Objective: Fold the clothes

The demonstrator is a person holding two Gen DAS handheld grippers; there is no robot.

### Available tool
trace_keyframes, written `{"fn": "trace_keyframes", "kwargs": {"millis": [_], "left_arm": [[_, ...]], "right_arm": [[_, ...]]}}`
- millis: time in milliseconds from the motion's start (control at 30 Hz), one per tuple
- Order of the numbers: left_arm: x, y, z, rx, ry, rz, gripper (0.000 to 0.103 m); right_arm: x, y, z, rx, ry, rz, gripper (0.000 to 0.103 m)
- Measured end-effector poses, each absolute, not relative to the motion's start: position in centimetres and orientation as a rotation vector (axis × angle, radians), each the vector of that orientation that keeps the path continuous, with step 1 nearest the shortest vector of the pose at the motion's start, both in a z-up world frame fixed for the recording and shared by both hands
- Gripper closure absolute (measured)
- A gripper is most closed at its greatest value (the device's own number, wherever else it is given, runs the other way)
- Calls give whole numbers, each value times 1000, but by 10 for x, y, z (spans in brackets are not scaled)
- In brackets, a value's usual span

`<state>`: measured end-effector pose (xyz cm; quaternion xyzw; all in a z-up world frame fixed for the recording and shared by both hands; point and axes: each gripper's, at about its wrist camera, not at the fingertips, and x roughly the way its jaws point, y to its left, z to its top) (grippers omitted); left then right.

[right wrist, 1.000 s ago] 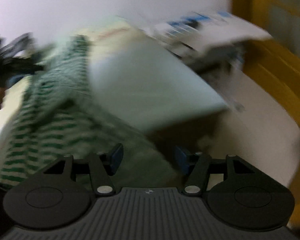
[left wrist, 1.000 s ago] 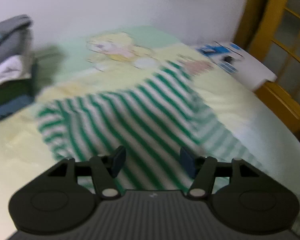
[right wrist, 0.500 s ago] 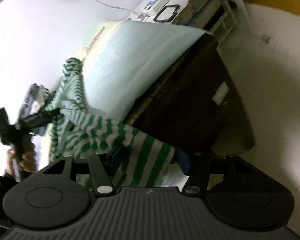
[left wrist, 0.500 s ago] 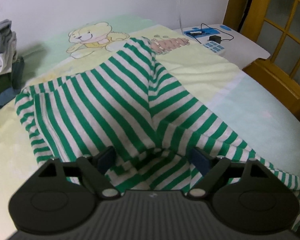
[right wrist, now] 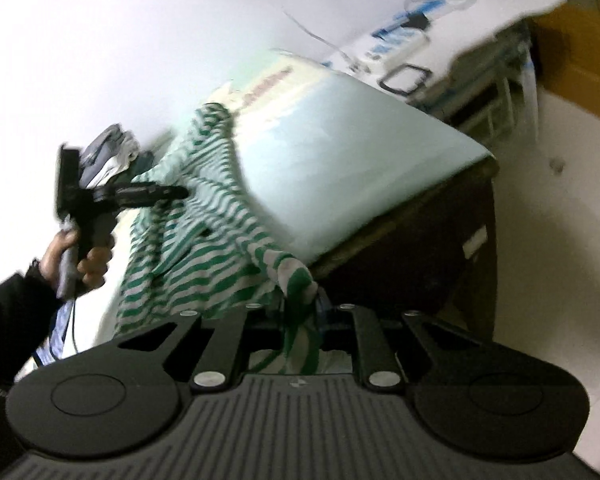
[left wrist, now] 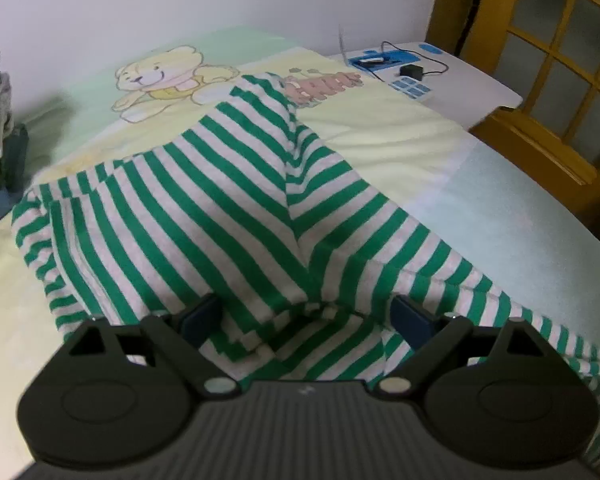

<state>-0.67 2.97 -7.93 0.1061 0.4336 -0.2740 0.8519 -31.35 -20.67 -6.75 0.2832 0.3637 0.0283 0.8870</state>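
Fingers of the right gripper (right wrist: 300, 300) closing, pinching a bunched end of the green-and-white striped garment (left wrist: 228, 216) at the bed's (left wrist: 500, 216) near edge. Left gripper (left wrist: 306, 316) fingers spreading wide, cloth lying loose between them, unpressed. Garment rumpled across the bear-print sheet (left wrist: 160, 80), one end trailing over the bedside; white side table (left wrist: 472, 88) beyond.
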Motion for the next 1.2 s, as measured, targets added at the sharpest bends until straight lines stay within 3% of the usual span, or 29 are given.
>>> {"fn": "trace_keyframes", "kwargs": {"millis": [167,500,533,600,700,833,1067,1133,1167,1200], "left_arm": [[-5,33,-80,228,915,-625,8],[-5,49,-68,213,945,-723,9],[-6,53,-65,180,958,-751,9],[-10,58,-58,111,985,-810,9],[-17,54,-58,35,1038,-863,9],[-24,38,-66,-31,1122,-904,20],[-33,21,-79,-18,1160,-917,20],[-26,20,-86,-58,1192,-896,21],[-22,20,-88,-87,1202,-892,21],[-19,20,-88,-108,1206,-888,21]], "right_arm": [[-326,-165,-56,411,790,96,89],[-334,-106,-89,221,959,98,89],[-335,-105,-84,211,932,84,87],[-334,-103,-71,179,850,32,69],[-322,-97,-61,114,759,-12,62],[-290,-83,-77,46,761,-20,67],[-276,-66,-98,14,781,-74,69],[-276,-65,-97,31,771,-87,78],[-277,-65,-96,44,771,-92,94],[-277,-66,-95,56,771,-96,96]]}}
